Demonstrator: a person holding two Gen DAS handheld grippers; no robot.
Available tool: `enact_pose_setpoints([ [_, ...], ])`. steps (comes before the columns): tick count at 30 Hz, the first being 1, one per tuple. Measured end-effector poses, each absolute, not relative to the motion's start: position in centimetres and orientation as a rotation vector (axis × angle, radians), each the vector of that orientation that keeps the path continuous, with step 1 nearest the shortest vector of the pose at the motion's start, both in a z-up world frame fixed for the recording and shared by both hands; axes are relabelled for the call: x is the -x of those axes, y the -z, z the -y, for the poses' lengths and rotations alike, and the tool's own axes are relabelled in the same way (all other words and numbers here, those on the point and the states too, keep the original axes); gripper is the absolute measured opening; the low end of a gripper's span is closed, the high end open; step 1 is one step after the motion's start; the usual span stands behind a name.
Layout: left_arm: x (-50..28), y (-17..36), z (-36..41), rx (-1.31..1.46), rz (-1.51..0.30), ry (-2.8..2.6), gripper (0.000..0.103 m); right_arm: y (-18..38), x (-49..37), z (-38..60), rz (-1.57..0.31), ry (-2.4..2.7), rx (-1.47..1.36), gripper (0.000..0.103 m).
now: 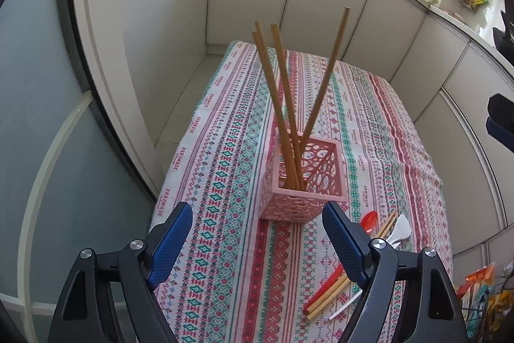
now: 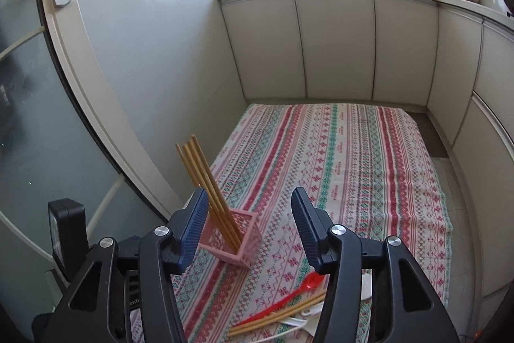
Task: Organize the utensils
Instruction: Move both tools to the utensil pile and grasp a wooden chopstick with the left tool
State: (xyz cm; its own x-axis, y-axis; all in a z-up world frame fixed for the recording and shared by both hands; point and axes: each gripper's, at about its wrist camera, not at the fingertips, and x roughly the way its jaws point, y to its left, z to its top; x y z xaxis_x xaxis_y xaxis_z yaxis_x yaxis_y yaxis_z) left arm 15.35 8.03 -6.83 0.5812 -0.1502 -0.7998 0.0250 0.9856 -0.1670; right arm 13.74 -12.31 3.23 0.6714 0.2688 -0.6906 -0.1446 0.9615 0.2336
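A small surface covered by a striped red, green and white patterned cloth [image 1: 231,150] stands in a kitchen corner. Small repeated writing runs along the cloth's stripes; near the left edge it seems to read "HANDMADE", though the letters are too small to be sure.

The left tongs [image 1: 257,241] hang spread wide above the near left part of the surface, holding nothing. Just beyond them, a pink openwork basket [image 1: 303,185] stands upright near the middle of the near half, with four wooden chopsticks [image 1: 282,92] leaning out of it, three toward the left, one toward the right.

The right tongs [image 2: 249,229] are also spread wide and empty. Below them, by the near right edge, lie a red spoon [image 2: 308,283], loose chopsticks [image 2: 279,315] and a white spoon [image 1: 400,229], close together.

The far half of the cloth lies bare. White cabinets [image 2: 337,44] close in the far and right edges, and a glass door [image 2: 32,118] stands beside the left edge.
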Motion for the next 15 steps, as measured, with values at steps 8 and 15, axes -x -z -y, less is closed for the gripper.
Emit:
enact_pose_setpoints([
  [8,-14.3,7.7,-4.6,0.063,-0.992,0.17,0.085,0.4,-10.4,16.7,-0.917,-0.15,-0.208,0.071],
  [15,-13.9,9.4,-0.8,-0.012,-1.062,0.246,0.085,5.6,-10.2,21.0,-1.103,-0.048,-0.282,0.072],
])
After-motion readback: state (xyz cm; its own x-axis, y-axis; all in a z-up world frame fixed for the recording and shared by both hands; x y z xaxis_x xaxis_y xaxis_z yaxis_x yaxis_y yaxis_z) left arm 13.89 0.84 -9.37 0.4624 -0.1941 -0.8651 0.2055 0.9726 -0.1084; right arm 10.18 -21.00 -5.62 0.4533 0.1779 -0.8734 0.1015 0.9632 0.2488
